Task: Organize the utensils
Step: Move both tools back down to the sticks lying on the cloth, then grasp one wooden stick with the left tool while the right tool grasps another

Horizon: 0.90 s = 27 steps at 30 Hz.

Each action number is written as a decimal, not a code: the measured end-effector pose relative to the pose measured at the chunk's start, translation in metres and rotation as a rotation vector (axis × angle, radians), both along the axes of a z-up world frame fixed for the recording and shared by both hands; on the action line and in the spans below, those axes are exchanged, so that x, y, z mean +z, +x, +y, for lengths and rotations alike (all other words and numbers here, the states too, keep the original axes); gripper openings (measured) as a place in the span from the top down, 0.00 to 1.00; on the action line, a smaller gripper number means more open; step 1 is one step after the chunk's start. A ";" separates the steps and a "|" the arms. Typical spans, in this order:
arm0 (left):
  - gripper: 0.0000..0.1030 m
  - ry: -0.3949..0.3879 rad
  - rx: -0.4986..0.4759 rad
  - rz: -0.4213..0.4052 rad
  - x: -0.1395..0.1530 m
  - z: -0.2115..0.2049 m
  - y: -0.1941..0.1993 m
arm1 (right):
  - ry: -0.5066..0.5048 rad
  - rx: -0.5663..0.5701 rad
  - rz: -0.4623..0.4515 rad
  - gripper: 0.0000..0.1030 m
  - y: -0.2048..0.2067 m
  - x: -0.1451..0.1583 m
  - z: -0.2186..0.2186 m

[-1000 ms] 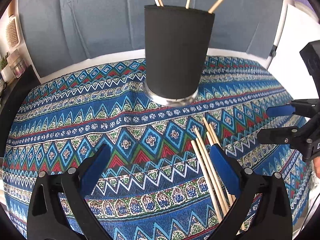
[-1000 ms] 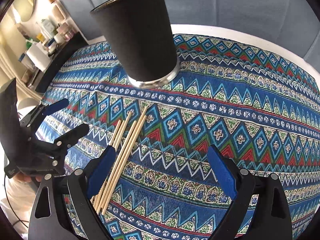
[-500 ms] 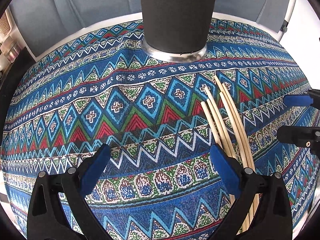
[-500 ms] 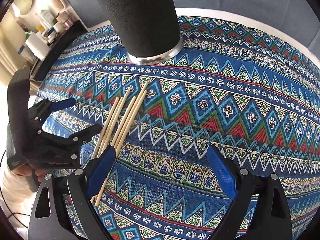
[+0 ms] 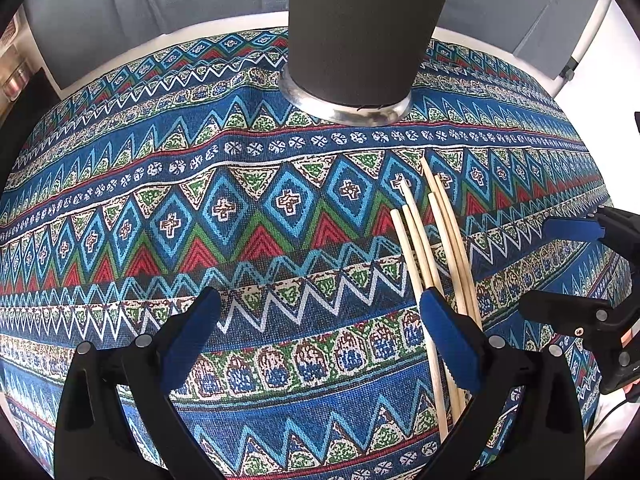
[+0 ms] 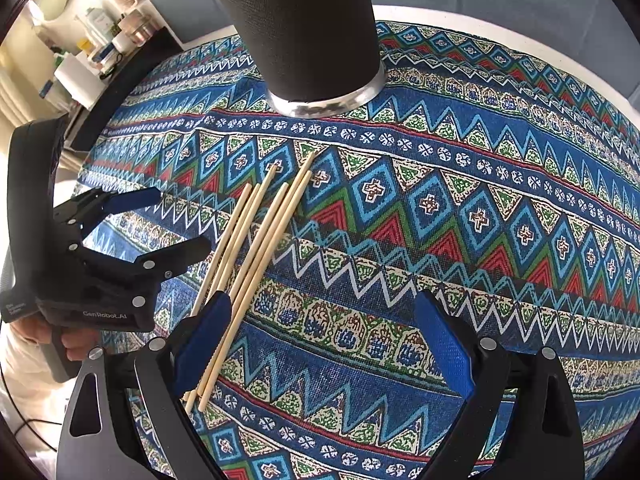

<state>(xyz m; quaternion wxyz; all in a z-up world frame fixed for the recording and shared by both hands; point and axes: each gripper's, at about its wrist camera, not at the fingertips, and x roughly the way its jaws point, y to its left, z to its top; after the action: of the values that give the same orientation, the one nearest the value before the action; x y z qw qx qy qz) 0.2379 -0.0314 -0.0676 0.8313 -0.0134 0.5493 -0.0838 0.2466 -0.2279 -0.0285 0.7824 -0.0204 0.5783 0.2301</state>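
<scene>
Loosely bunched, the chopsticks (image 5: 430, 248) lie between both wide-open, empty tools, left tool (image 5: 320, 332) and right tool (image 6: 324, 336).

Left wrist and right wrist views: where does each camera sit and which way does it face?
Left wrist: on the left gripper, looking along its open fingers at the cloth; right gripper at right edge.
Right wrist: on the right gripper, facing the same cloth; left gripper and a hand at left.
Shared: the chopsticks and the black holder.
</scene>
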 end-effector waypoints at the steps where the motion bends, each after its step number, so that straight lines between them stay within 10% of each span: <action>1: 0.06 0.006 -0.001 0.006 -0.001 -0.002 0.002 | -0.001 0.001 0.000 0.14 0.000 -0.001 0.000; 27: 0.04 0.099 0.068 0.129 -0.011 -0.025 0.030 | 0.003 -0.028 0.027 0.14 0.000 -0.006 -0.012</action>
<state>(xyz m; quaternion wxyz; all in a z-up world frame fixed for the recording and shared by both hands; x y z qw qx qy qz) 0.2677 -0.0566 -0.0786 0.7962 0.0037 0.6044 -0.0274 0.2464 -0.2397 -0.0350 0.7778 -0.0083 0.5886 0.2202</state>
